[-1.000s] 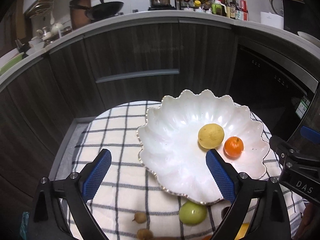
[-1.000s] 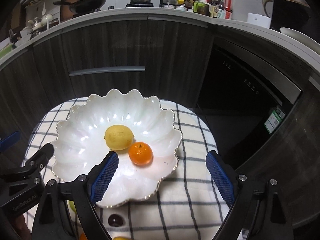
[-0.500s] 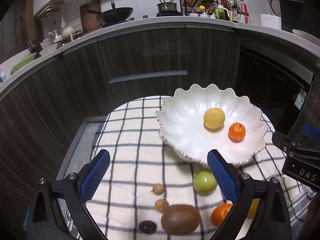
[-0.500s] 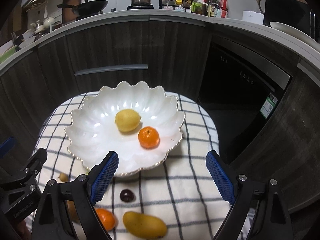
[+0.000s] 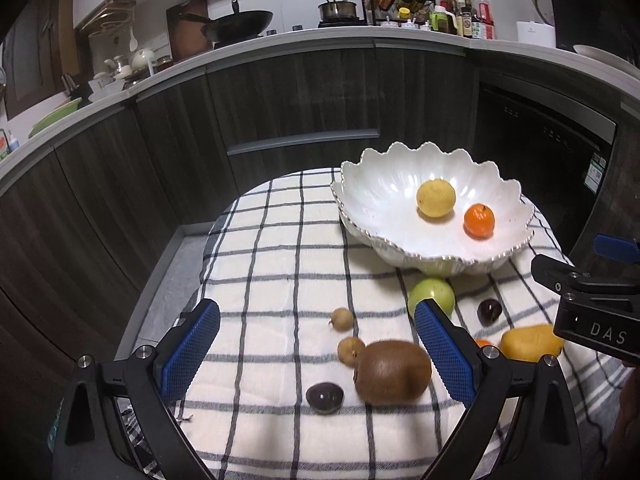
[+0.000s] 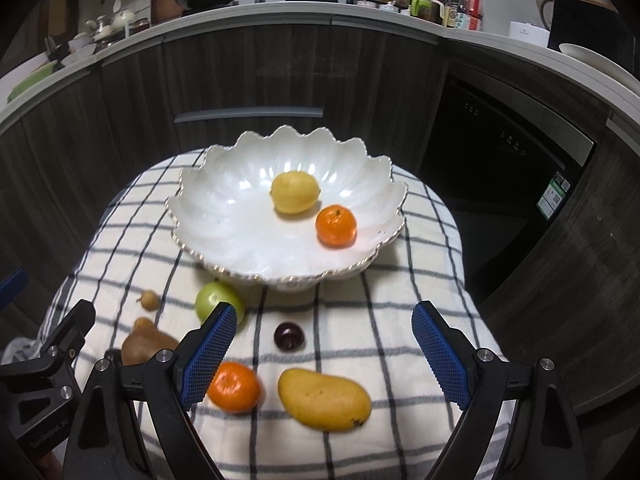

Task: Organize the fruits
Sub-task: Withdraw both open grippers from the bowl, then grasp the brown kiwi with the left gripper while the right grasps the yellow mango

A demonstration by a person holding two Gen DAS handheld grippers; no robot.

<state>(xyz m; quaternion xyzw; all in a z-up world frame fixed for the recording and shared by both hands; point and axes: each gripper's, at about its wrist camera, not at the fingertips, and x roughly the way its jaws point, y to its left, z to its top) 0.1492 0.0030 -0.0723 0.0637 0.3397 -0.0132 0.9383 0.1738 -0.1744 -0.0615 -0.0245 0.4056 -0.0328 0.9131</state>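
Observation:
A white scalloped bowl [image 5: 372, 208] [image 6: 224, 216] holds a lemon [image 5: 435, 198] [image 6: 295, 192] and a mandarin [image 5: 479, 221] [image 6: 335, 225]. Loose on the checked cloth lie a kiwi [image 5: 394, 372] [image 6: 144, 345], a green apple [image 5: 431, 295] [image 6: 212, 298], a mango [image 6: 324, 399] [image 5: 530, 343], a second mandarin [image 6: 235, 386], two dark plums [image 5: 325, 397] [image 6: 288, 335] and two small brown fruits [image 5: 343, 319] [image 5: 350, 348]. My left gripper [image 5: 318, 350] hangs open above the kiwi. Over the mango, my right gripper [image 6: 324, 352] is open and holds nothing.
The checked cloth [image 5: 272, 264] covers a small round table whose edges drop off to the left and right. Dark kitchen cabinets [image 5: 296, 92] curve behind it, with a dishwasher front [image 6: 500, 152] at the right. The worktop above carries pans and bottles.
Both grippers have drawn back from over the bowl toward the near side of the table. The loose fruits in front of the bowl have come into view.

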